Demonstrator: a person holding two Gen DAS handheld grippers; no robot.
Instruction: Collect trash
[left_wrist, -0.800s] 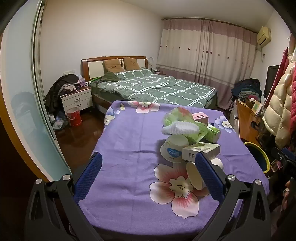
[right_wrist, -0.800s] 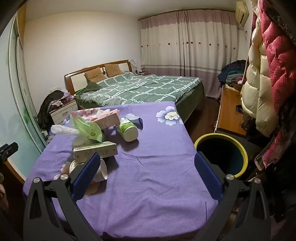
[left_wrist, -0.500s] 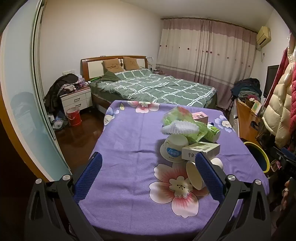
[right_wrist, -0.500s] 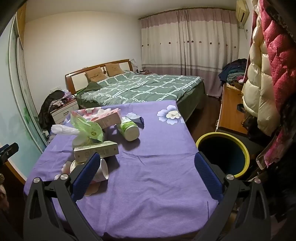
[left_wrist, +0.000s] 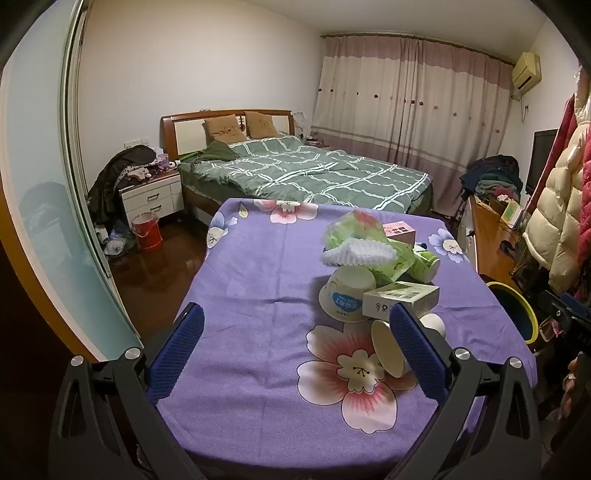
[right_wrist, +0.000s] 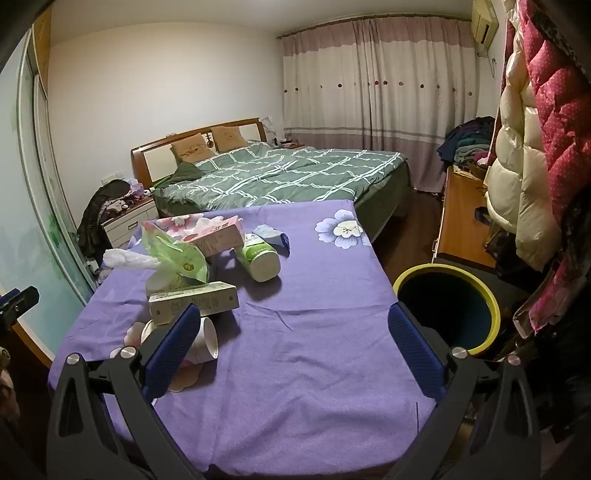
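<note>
A pile of trash lies on the purple flowered tablecloth (left_wrist: 258, 288): an upturned paper bowl (left_wrist: 345, 295), a pale green carton (left_wrist: 400, 297), a tipped paper cup (left_wrist: 386, 347), a green plastic bag (left_wrist: 354, 230), white foam netting (left_wrist: 358, 254) and a pink box (left_wrist: 399, 232). In the right wrist view I see the carton (right_wrist: 194, 302), the cup (right_wrist: 203, 341), a green-and-white bottle (right_wrist: 258, 254) and the pink box (right_wrist: 218, 240). My left gripper (left_wrist: 295, 328) is open and empty, near the table's front edge. My right gripper (right_wrist: 293, 328) is open and empty above the cloth, right of the pile.
A dark bin with a yellow rim (right_wrist: 447, 306) stands on the floor at the table's right side. A bed (right_wrist: 288, 177) lies behind the table. A wooden desk (right_wrist: 461, 221) and hanging coats (right_wrist: 535, 166) are on the right. A red bucket (left_wrist: 147, 230) and nightstand (left_wrist: 153, 197) stand left.
Both grippers have drifted very slightly; the right wrist view shifted a little so the pile and bin sit marginally further right. Nothing was grasped or moved.
</note>
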